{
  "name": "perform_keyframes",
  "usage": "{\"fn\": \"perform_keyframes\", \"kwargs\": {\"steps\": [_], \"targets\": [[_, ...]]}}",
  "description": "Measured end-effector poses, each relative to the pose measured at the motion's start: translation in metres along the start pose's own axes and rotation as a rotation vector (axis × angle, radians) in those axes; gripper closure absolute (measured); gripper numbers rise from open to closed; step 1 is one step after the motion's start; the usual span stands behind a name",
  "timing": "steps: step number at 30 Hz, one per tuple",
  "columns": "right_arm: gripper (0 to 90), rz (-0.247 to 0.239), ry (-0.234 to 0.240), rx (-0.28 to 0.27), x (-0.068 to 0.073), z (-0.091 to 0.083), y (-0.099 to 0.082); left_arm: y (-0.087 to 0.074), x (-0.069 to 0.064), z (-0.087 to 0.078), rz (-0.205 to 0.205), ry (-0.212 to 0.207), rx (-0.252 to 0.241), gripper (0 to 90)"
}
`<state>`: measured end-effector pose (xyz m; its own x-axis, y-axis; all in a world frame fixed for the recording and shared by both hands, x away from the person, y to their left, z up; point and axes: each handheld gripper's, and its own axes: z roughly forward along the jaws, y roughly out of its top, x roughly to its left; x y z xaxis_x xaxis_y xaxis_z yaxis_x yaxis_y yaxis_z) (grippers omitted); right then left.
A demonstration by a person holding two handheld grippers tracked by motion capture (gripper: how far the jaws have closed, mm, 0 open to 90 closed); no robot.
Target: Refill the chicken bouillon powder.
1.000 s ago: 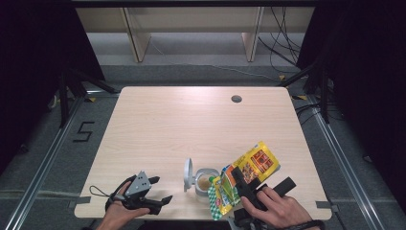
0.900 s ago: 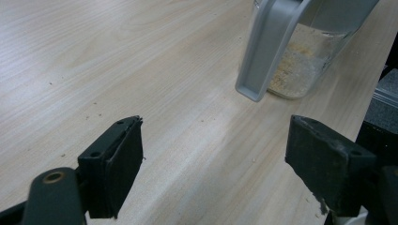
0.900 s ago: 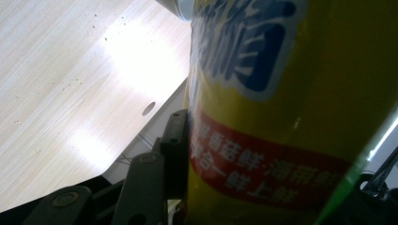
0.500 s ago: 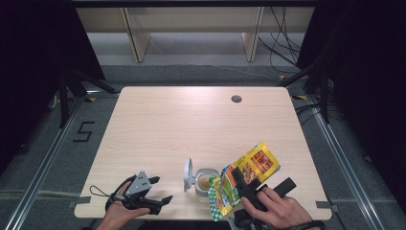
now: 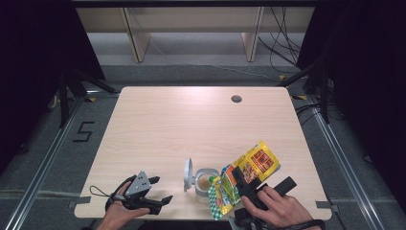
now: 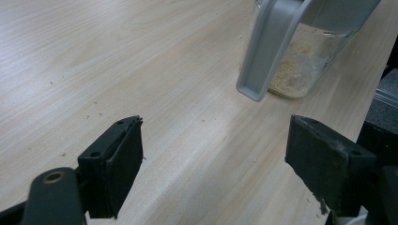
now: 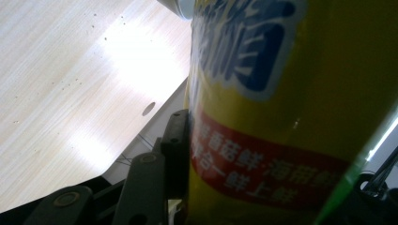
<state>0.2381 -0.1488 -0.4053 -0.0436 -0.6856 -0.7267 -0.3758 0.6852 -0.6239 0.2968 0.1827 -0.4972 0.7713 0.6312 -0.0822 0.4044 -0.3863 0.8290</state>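
The right gripper [image 5: 239,179], clamping a yellow-green foil seasoning pouch [image 5: 244,175], is tipping it over the clear lidded jar [image 5: 205,182] near the desk's [image 5: 191,124] front edge; next, probably, steady pouring. The left gripper [image 5: 155,191] is resting open.

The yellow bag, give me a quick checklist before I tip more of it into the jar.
1. Right hand-held gripper clamped on yellow bag: ok.
2. Jar lid flipped open: ok.
3. Bag's lower end over jar mouth: cannot tell.
4. Jar upright on table: ok.
5. Left hand-held gripper steadying jar: not ok, it is open and apart from the jar.
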Motion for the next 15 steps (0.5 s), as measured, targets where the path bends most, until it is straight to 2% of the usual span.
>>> {"fn": "perform_keyframes", "kwargs": {"steps": [1,2,5,6,9,10,13,15], "targets": [[62.6,0.017,-0.017,0.007,0.0017,0.0006,0.0003,0.0,0.0,0.0,0.0,0.0,0.002,18.7],[62.7,0.018,-0.023,0.008,0.002,0.0006,0.0004,0.0003,0.0023,-0.0015,0.033,0.01,0.029,18.7],[62.7,0.017,-0.011,0.002,0.0011,0.0005,0.0005,0.0002,0.0005,-0.0003,0.006,0.0,-0.007,18.8],[62.9,0.018,-0.012,0.005,0.001,0.0006,0.0007,0.0002,0.0019,-0.0009,0.016,0.008,0.012,18.7],[63.1,0.022,-0.015,0.004,0.0005,0.0004,0.0006,0.0001,0.0024,-0.0014,0.026,0.01,0.02,18.7],[63.2,0.005,-0.011,-0.002,-0.0009,0.0013,0.0,0.0003,0.0025,-0.0013,0.026,0.01,0.021,18.7],[63.2,0.019,-0.013,0.001,0.0008,0.0003,0.0007,0.0001,0.0003,-0.001,0.009,0.0,0.005,18.7],[63.2,0.016,-0.014,0.004,0.0009,0.0002,0.0008,0.0002,0.0023,-0.0013,0.027,0.009,0.022,18.8]]}}
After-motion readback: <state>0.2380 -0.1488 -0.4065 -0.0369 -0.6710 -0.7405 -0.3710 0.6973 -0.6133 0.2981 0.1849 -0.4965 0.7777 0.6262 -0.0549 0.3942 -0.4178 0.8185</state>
